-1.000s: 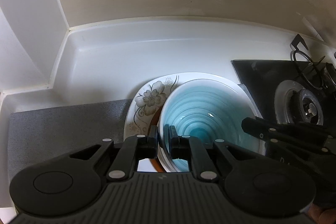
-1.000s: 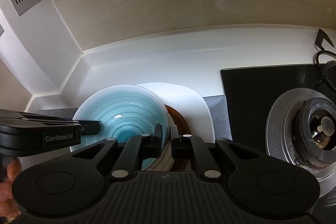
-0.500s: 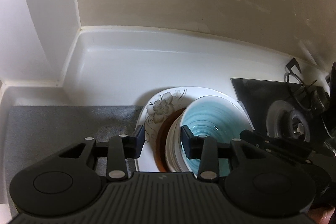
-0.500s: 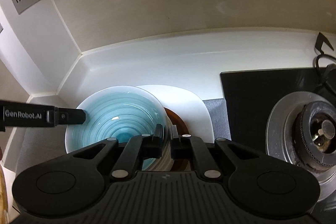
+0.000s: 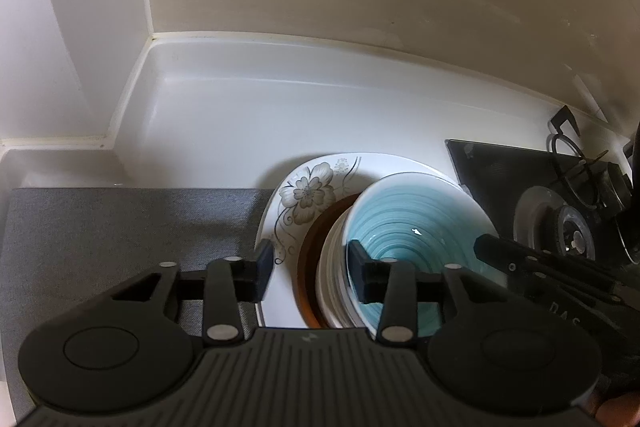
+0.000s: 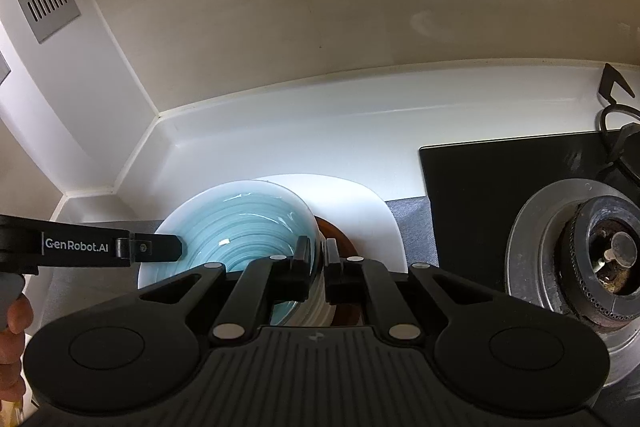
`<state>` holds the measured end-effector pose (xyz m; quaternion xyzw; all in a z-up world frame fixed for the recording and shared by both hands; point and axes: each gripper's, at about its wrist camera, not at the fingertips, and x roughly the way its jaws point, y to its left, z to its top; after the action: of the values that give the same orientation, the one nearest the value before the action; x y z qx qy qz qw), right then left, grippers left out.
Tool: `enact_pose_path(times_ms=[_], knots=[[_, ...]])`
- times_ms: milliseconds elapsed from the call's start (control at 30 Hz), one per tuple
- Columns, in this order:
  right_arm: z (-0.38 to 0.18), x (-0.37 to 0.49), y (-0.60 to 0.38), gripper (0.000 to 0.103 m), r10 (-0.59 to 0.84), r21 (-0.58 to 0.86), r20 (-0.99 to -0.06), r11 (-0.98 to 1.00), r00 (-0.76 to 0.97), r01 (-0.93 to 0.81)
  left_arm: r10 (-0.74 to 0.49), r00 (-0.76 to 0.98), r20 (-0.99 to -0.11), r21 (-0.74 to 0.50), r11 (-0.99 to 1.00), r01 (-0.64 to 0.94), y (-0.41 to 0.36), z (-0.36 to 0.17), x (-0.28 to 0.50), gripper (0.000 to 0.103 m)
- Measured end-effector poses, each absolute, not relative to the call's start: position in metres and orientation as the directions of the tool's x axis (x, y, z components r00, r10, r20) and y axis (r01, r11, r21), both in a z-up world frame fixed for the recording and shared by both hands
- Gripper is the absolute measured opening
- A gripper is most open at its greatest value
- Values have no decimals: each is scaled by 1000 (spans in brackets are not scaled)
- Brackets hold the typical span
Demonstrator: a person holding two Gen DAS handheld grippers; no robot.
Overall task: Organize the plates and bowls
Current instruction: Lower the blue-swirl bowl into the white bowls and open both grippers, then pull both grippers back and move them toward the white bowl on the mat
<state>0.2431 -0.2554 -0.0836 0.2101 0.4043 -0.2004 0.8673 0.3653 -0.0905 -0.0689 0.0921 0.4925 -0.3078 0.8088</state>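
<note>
Blue bowl (image 6: 240, 227): stacked on the floral plate (image 5: 308, 187), on the tabletop (image 5: 240, 123).
Right hand-held gripper (image 6: 319, 263): closed narrowly on the bowl's rim.
Left hand-held gripper (image 5: 310, 273): spread wide, holding nothing, its fingers on either side of the bowl's left wall.

white counter (image 5: 248, 123), grey mat (image 5: 120, 227), floral plate (image 5: 312, 191), black hob (image 6: 500, 187)

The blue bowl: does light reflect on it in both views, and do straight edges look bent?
Left wrist view: a small bright glint sits inside the blue bowl, and the counter's back edge bows. Right wrist view: a small glint and pale streaks near the rim; the same edge curves strongly.
</note>
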Motion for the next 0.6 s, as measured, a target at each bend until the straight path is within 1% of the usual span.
enact_pose_path(times_ms=[33, 67, 100, 133, 233, 300, 433, 467, 600], knots=[[-84, 243, -256, 15, -179, 204, -788, 827, 589, 524, -406, 326, -854, -156, 796, 584, -90, -69, 365, 70], [-83, 242, -256, 30, -183, 200, -795, 821, 579, 535, -408, 330, -851, -157, 798, 582, -89, -69, 363, 75], [-83, 240, -256, 45, -187, 202, -796, 815, 576, 543, -410, 340, -847, -153, 799, 581, -88, -67, 361, 86], [-82, 238, -256, 50, -188, 211, -791, 809, 582, 548, -408, 351, -843, -146, 801, 580, -87, -66, 358, 93], [-77, 229, -251, 55, -212, 196, -784, 807, 583, 557, -418, 362, -833, -144, 796, 587, -83, -61, 351, 102], [-73, 220, -246, 62, -240, 168, -781, 808, 576, 564, -422, 373, -826, -141, 796, 589, -79, -58, 345, 103], [-65, 196, -235, 66, -238, 170, -777, 812, 583, 559, -416, 391, -821, -130, 803, 582, -64, -52, 331, 103], [-63, 190, -231, 68, -232, 172, -777, 816, 585, 552, -411, 396, -821, -128, 809, 574, -58, -50, 326, 103], [-56, 165, -204, 71, -223, 150, -783, 838, 580, 525, -392, 399, -829, -115, 817, 565, -34, -46, 305, 103]])
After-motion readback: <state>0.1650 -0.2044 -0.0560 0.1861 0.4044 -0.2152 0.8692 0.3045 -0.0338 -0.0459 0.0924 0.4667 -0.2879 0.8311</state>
